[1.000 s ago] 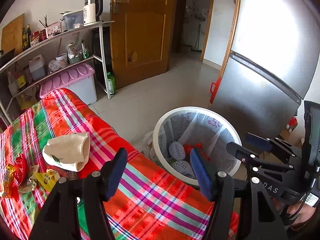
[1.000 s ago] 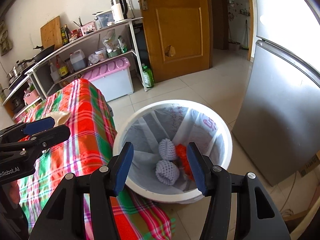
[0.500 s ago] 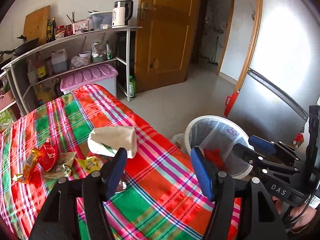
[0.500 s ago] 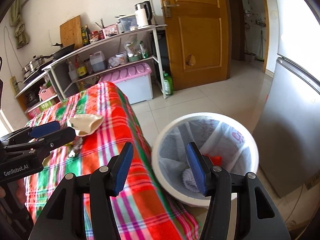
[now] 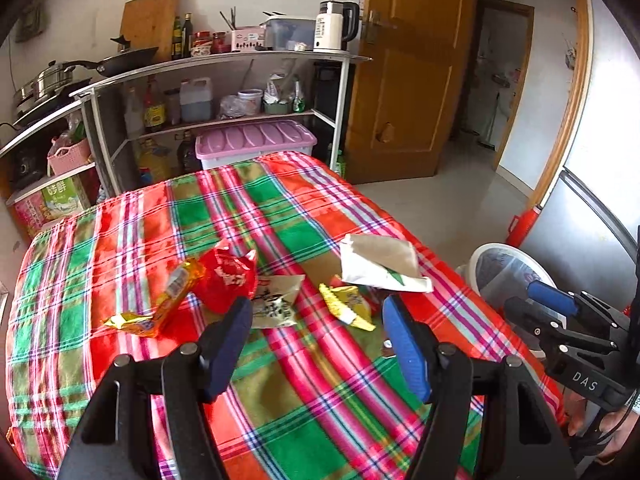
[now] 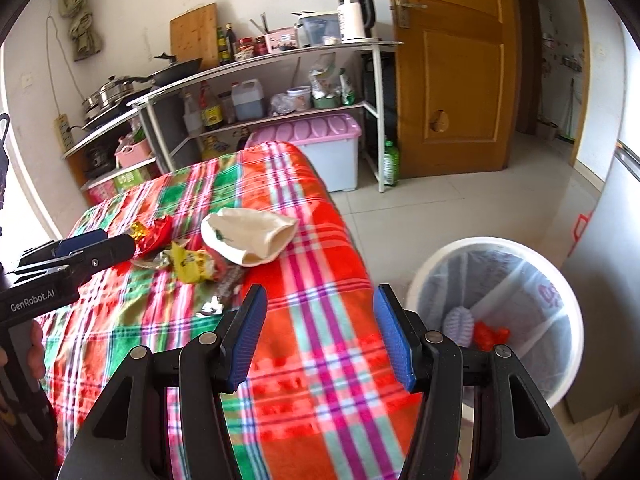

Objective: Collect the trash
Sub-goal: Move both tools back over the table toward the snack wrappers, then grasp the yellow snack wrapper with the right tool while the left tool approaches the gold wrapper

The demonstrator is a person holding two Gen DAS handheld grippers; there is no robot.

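Trash lies on the plaid-covered table (image 5: 132,240): a red wrapper (image 5: 226,272), an orange-yellow snack packet (image 5: 168,300), a pale printed packet (image 5: 276,300), a yellow wrapper (image 5: 346,306) and a white paper bag (image 5: 380,264). My left gripper (image 5: 316,340) is open and empty just above the table, near the wrappers. My right gripper (image 6: 320,336) is open and empty over the table's right edge. The white bin (image 6: 560,344) with a liner stands on the floor to the right and holds white foam nets (image 6: 458,320) and a red scrap (image 6: 490,334). The paper bag (image 6: 248,236) and yellow wrapper (image 6: 192,264) also show in the right wrist view.
A metal shelf rack (image 5: 224,80) with bottles, pans and a kettle stands behind the table. A pink-lidded storage box (image 5: 256,144) sits under it. A wooden door (image 5: 408,72) and a grey fridge (image 5: 600,184) border the tiled floor on the right.
Both grippers have swung left from over the bin towards the table. The wrappers and paper bag now lie ahead of the left gripper. Both stay open and empty.
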